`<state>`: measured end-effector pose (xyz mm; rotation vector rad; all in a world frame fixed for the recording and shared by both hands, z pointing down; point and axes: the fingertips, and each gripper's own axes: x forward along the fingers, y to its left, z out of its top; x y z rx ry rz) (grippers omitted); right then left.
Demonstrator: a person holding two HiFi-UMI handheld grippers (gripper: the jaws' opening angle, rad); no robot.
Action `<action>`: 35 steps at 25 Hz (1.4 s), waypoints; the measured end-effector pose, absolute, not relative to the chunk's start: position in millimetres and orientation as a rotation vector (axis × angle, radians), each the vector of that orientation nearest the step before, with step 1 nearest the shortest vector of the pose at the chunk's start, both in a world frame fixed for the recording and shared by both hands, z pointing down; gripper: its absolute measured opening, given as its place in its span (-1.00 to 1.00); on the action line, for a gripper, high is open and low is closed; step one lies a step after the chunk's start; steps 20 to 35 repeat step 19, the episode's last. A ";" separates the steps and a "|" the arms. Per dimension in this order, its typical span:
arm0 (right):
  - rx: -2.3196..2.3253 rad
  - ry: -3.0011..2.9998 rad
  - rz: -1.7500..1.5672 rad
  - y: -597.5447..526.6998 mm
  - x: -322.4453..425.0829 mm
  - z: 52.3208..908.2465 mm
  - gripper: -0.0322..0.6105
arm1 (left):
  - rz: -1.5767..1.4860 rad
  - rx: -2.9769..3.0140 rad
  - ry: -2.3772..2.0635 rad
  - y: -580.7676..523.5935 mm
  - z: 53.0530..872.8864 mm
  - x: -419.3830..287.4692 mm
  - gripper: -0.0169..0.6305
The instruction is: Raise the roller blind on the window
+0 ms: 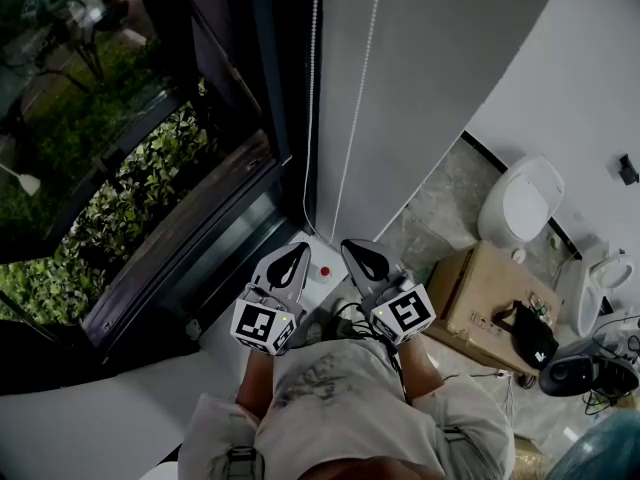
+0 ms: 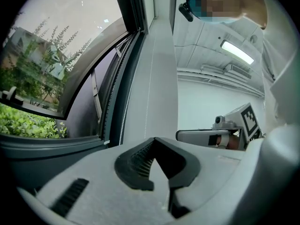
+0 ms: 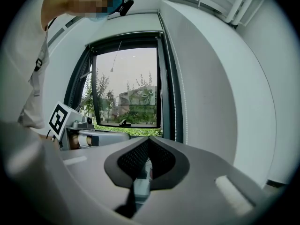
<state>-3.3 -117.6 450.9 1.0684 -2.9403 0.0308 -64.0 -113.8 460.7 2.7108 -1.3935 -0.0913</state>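
The window (image 1: 130,158) with its dark frame fills the left of the head view, and greenery shows through bare glass. No blind fabric covers the pane (image 3: 126,88). The bead chain (image 1: 314,78) hangs in two white strands beside the frame, against the grey wall, and shows again as a bead chain (image 3: 181,97) right of the window. My left gripper (image 1: 296,253) and right gripper (image 1: 361,249) sit side by side below the chain's lower loop, apart from it. Both are shut and hold nothing. The left gripper's tips (image 2: 154,142) meet, as do the right gripper's tips (image 3: 149,142).
A white sill (image 1: 100,418) runs under the window, with a small white device with a red button (image 1: 323,271) by the grippers. To the right stand a cardboard box (image 1: 490,293), a black item (image 1: 530,336) on it, and a white toilet-like fixture (image 1: 522,204).
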 end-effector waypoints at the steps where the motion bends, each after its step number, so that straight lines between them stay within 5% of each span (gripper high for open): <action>1: 1.069 -2.940 0.030 -118.2 -3.2 450.4 -0.88 | -0.091 2.713 -1.392 -114.5 460.0 -63.7 -0.93; 35: 1.066 -2.937 -0.012 -130.5 -0.3 448.9 -0.88 | -0.106 2.723 -1.396 -128.6 455.9 -59.2 -0.93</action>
